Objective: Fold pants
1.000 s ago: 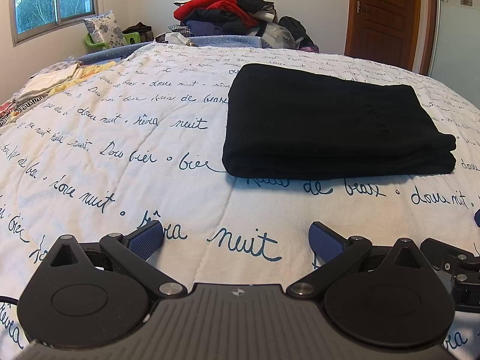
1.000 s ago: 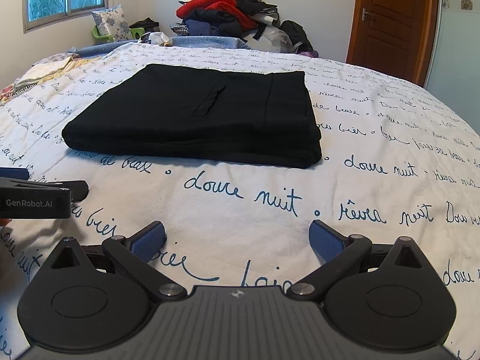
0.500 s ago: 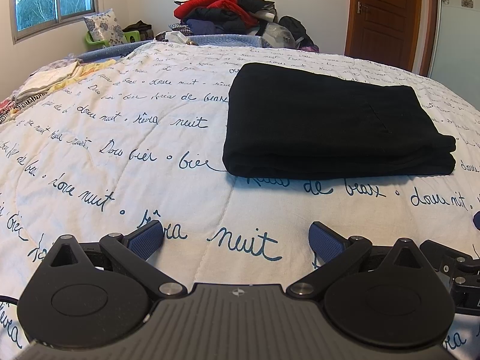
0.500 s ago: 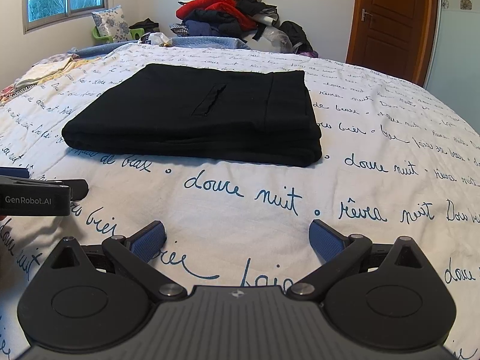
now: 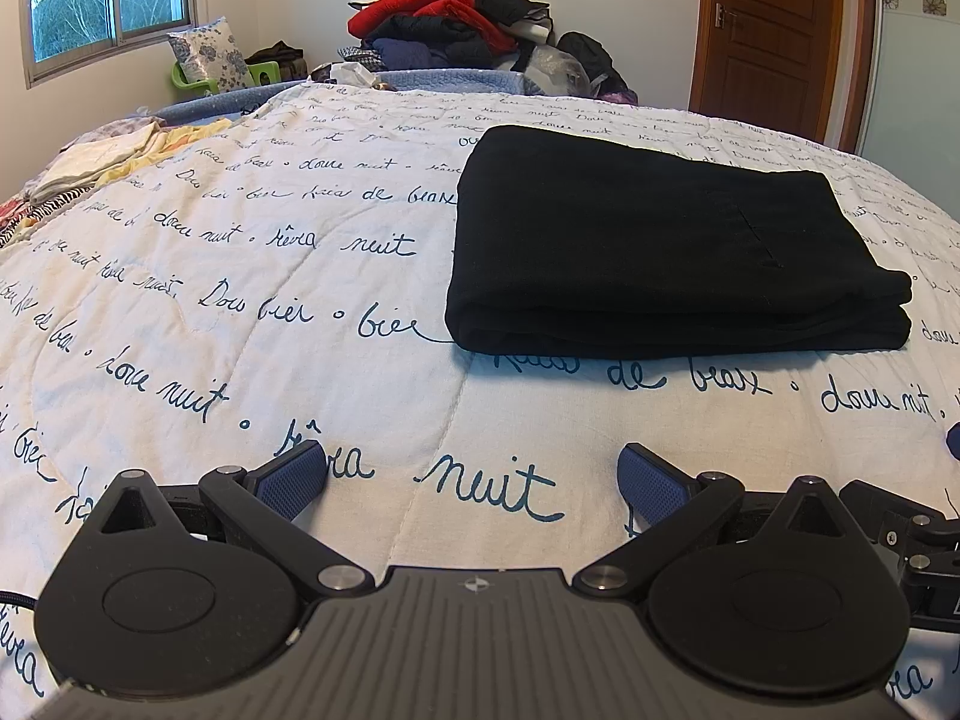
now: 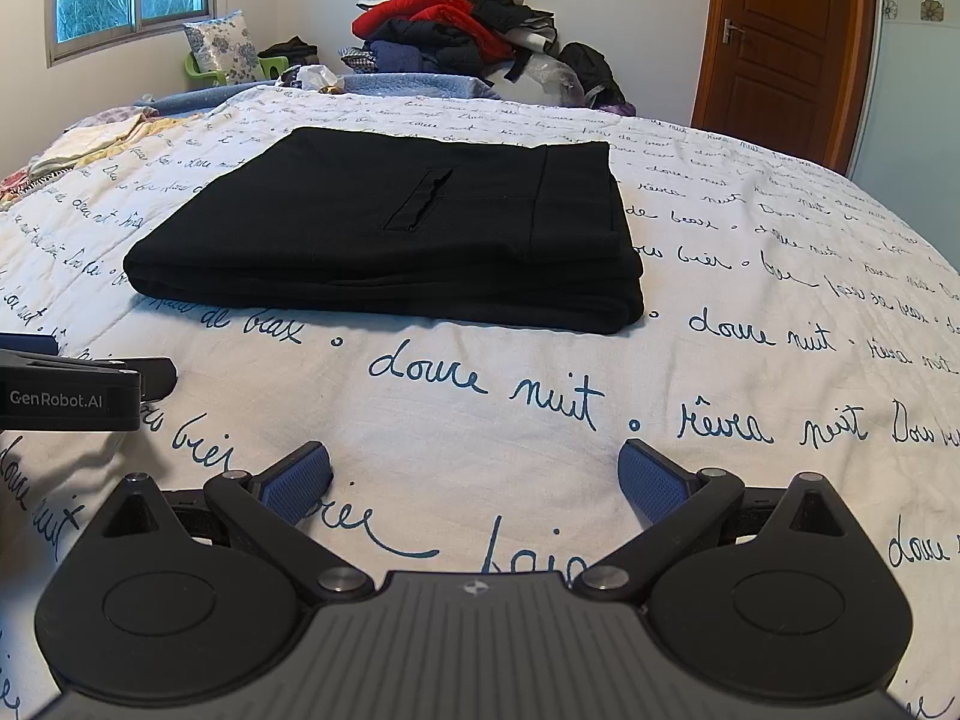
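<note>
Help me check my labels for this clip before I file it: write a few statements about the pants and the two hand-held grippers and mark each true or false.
1. The black pants lie folded in a flat stack on the bedspread. True.
2. The left hand-held gripper is clamped on a pant leg. False: it is open, empty and short of the pants.
3. The right hand-held gripper is open and holds nothing. True.
4. The pants hang over the edge of the bed. False: they rest wholly on the bedspread.
5. A pile of clothes sits beyond the far end of the bed. True.
</note>
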